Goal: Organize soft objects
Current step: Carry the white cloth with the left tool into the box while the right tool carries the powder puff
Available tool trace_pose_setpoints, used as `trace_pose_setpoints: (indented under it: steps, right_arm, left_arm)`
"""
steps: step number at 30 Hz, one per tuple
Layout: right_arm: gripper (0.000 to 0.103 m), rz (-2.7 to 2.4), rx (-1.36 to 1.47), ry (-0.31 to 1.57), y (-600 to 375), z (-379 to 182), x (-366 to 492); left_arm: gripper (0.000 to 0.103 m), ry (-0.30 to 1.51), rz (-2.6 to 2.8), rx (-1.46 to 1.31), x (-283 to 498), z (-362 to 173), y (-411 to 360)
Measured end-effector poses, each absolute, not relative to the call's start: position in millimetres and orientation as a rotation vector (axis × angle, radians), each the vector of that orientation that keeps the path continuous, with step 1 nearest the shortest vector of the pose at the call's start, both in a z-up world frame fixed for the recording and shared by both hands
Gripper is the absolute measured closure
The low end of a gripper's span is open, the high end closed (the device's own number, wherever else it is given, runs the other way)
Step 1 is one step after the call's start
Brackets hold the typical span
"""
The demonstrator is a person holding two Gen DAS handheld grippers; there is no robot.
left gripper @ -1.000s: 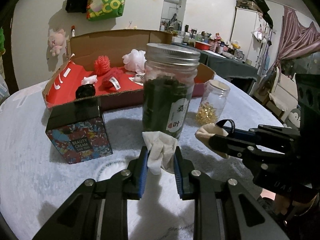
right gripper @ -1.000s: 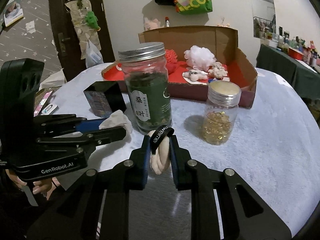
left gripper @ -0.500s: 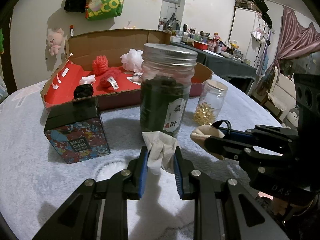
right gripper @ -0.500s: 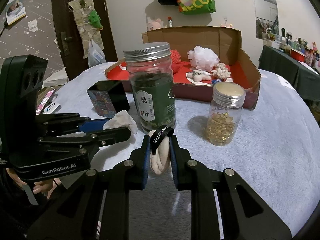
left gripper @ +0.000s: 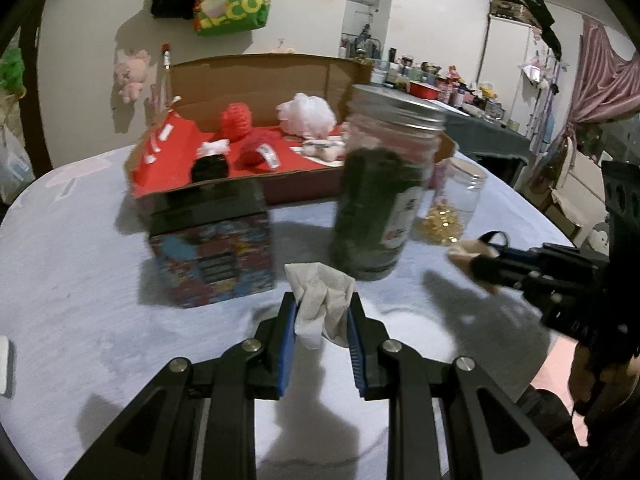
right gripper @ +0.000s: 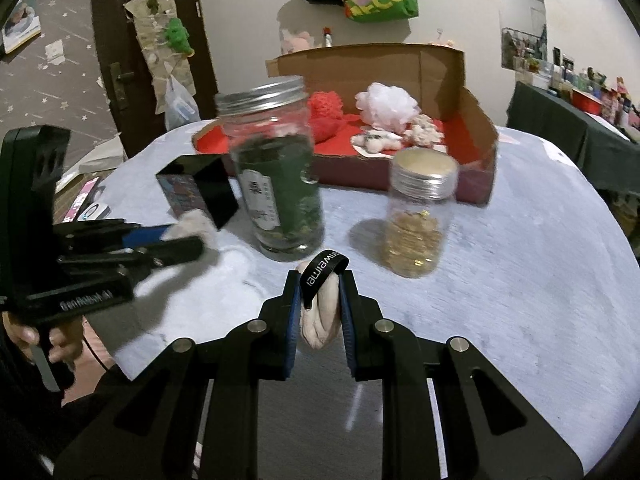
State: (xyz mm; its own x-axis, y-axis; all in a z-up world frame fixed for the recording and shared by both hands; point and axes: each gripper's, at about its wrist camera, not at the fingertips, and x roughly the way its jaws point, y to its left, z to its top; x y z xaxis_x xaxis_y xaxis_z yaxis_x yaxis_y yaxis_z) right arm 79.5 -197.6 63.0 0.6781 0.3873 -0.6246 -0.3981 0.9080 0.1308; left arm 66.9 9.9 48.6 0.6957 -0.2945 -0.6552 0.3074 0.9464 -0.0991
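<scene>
My left gripper [left gripper: 322, 308] is shut on a crumpled white tissue [left gripper: 320, 300], held above the grey tablecloth just in front of the green-filled jar [left gripper: 380, 196]. My right gripper [right gripper: 320, 300] is shut on a beige rolled cloth with a black band [right gripper: 322, 300]; it also shows at the right of the left wrist view, gripper [left gripper: 480, 268]. Behind the jars lies an open cardboard box [right gripper: 480, 160] with a red lining. It holds a red knitted ball [left gripper: 237, 118], a white bath pouf [right gripper: 386, 102], a black soft item [left gripper: 209, 168] and small plush pieces [right gripper: 376, 142].
A dark patterned tin [left gripper: 212, 252] stands left of the green jar. A small jar of golden beads [right gripper: 418, 216] stands to its right. The round table [right gripper: 540, 260] drops off at the right. A person's hand [right gripper: 36, 340] grips the left tool. A white device [left gripper: 4, 364] lies at the far left.
The left gripper has slid left with the tissue, so the jar and tin now sit further right in its view. The right gripper has edged slightly closer to the jars.
</scene>
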Motion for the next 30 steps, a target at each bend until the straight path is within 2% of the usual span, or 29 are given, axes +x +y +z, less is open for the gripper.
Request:
trace_pose_setpoints:
  steps: [16,30]
  right_arm:
    - [0.085,0.374,0.018,0.734,-260,58,95]
    - [0.085,0.425,0.049,0.765,-289,65,132]
  left_arm:
    - [0.078,0.742,-0.216,-0.002,71,52,88]
    - [0.078,0.748,-0.273,0.044,105,53,113]
